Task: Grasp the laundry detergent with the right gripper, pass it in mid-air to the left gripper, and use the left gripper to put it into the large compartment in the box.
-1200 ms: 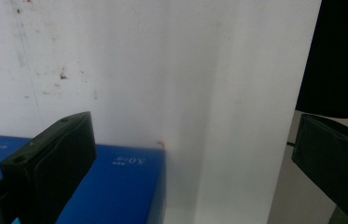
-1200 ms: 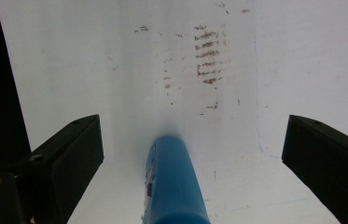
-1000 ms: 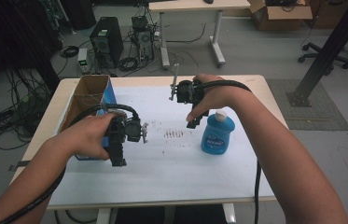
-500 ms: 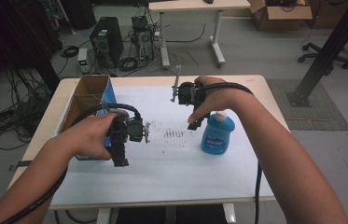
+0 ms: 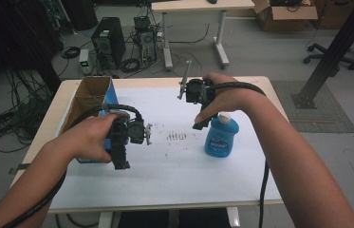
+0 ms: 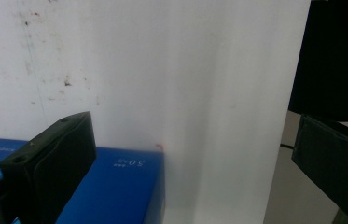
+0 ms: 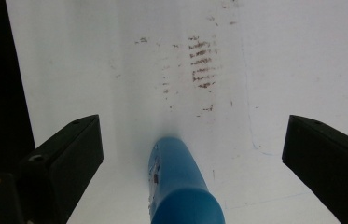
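Both hand-held grippers gape: right (image 7: 192, 154) above a rounded blue plastic bottle (image 7: 183, 186), left (image 6: 195, 158) beside a blue box (image 6: 115, 186).

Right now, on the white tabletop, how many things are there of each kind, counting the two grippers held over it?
Bottles: 1, a blue bottle standing upright
Boxes: 1, an open cardboard box with blue sides at the left edge
Grippers: 2, the left gripper and the right gripper, both with jaws apart
Total: 4
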The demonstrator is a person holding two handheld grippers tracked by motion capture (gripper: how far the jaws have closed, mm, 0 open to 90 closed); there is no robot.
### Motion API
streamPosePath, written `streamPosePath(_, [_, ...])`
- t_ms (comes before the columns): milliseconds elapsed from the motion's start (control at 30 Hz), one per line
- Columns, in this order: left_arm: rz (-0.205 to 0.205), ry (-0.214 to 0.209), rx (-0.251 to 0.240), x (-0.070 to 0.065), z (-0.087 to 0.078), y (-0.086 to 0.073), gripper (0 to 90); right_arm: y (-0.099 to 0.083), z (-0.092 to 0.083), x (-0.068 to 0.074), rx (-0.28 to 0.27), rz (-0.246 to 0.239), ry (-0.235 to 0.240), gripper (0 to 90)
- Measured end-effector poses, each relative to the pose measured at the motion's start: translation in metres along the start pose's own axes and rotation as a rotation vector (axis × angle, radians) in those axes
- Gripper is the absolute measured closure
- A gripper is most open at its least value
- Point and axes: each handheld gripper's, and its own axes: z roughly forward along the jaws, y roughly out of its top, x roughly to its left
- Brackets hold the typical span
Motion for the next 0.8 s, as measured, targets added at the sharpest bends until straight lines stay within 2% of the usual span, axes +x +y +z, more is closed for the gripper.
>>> streamPosePath(167, [0.009,0.012,-0.005,0.000,-0.003,0.000,0.2,-0.013,-0.016,0.003,-0.031,0.018,-0.021,5.0])
streamPosePath(467, [0.000,0.015,-0.007,-0.001,-0.006,0.001,0.2,-0.039,-0.035,0.010,-0.052,0.043,-0.050,5.0])
streamPosePath(500, [0.001,0.017,-0.007,-0.001,-0.007,0.001,0.2,-0.043,-0.036,0.011,-0.059,0.044,-0.064,4.6])
streamPosePath(567, [0.001,0.019,-0.006,-0.001,-0.007,0.002,0.2,-0.050,-0.037,0.013,-0.073,0.040,-0.082,4.7])
streamPosePath(800, [0.010,0.021,-0.002,-0.002,-0.009,0.009,0.2,-0.074,-0.038,0.019,-0.115,0.058,-0.089,4.2])
